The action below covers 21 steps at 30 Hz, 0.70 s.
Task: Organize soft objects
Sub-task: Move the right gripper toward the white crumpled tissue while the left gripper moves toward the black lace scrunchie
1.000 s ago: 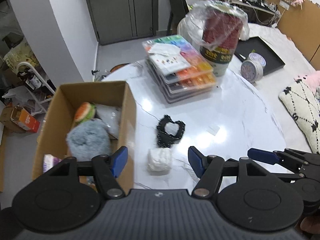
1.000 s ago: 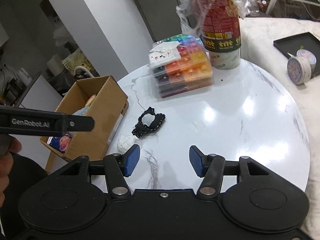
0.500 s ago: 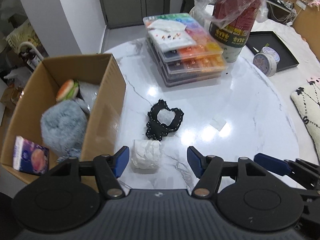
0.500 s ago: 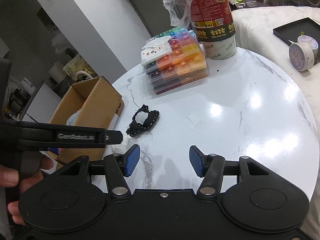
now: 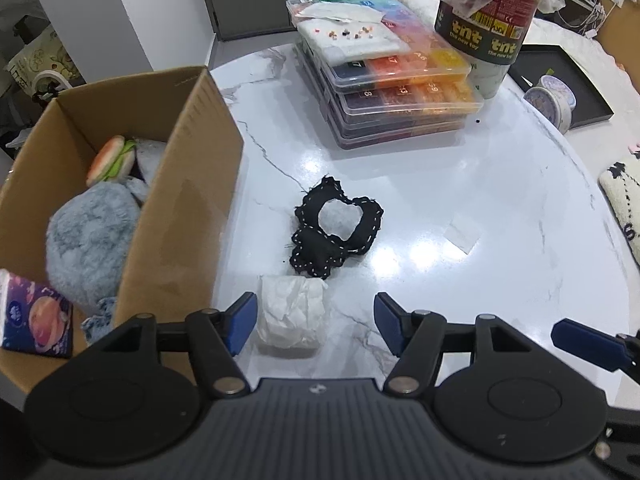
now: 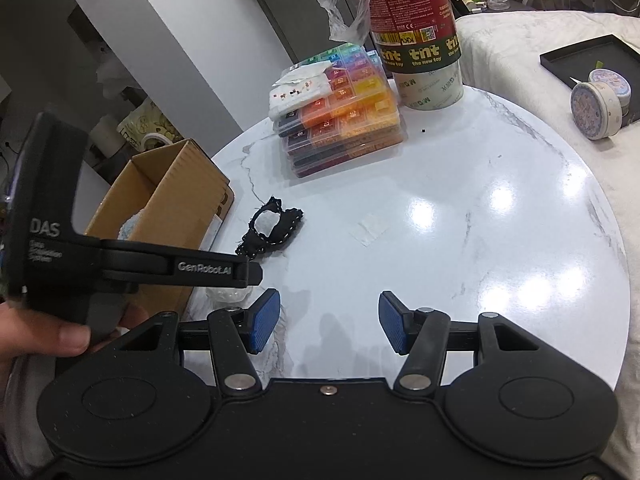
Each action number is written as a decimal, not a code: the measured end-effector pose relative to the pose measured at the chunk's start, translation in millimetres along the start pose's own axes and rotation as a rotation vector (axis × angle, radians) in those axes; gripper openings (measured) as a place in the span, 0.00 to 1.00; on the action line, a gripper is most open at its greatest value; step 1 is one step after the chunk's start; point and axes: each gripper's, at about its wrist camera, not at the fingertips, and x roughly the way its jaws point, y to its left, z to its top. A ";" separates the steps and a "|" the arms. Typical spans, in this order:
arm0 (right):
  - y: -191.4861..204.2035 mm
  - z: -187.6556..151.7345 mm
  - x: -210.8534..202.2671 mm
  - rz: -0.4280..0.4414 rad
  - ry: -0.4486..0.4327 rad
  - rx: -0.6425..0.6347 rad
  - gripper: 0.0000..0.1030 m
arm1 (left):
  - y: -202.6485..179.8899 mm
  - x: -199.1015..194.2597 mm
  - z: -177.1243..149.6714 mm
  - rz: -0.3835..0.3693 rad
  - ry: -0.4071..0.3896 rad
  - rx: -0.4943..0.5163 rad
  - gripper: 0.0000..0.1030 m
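Home living room: round marble surface (image 5: 500, 184), bead boxes (image 5: 396, 80), toy canister (image 6: 416, 20), sofa cushion (image 5: 624, 196), cluttered shelves behind.

From the right wrist view the left gripper's body hides most of the crumpled white wad (image 6: 226, 295), and the cardboard box (image 6: 180, 200) wall conceals nearly all its contents.

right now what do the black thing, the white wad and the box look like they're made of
Black thing: looks like matte fabric, with frayed scalloped edges and white running stitches; probably felt or cloth.
White wad: seems to be crumpled tissue or thin paper, with soft creases and a dull finish.
Box: plain brown cardboard, uncoated, with a raw cut rim.
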 end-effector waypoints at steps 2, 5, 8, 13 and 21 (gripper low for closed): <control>-0.3 -0.7 0.6 -0.007 0.001 -0.001 0.53 | -0.8 3.0 1.3 0.008 0.003 0.002 0.61; -1.7 -2.5 0.6 -0.011 0.005 0.001 0.53 | 0.1 0.9 2.5 -0.035 0.009 -0.019 0.61; -1.8 -4.8 1.0 -0.019 0.013 -0.002 0.53 | -1.7 -2.2 2.2 -0.089 0.020 -0.030 0.61; 0.6 -6.8 2.7 -0.024 0.022 -0.012 0.53 | -9.9 -7.0 -0.6 -0.132 0.013 -0.028 0.35; 1.9 -9.3 4.6 -0.024 0.037 -0.023 0.53 | -24.4 -9.8 -3.3 -0.207 0.018 -0.033 0.12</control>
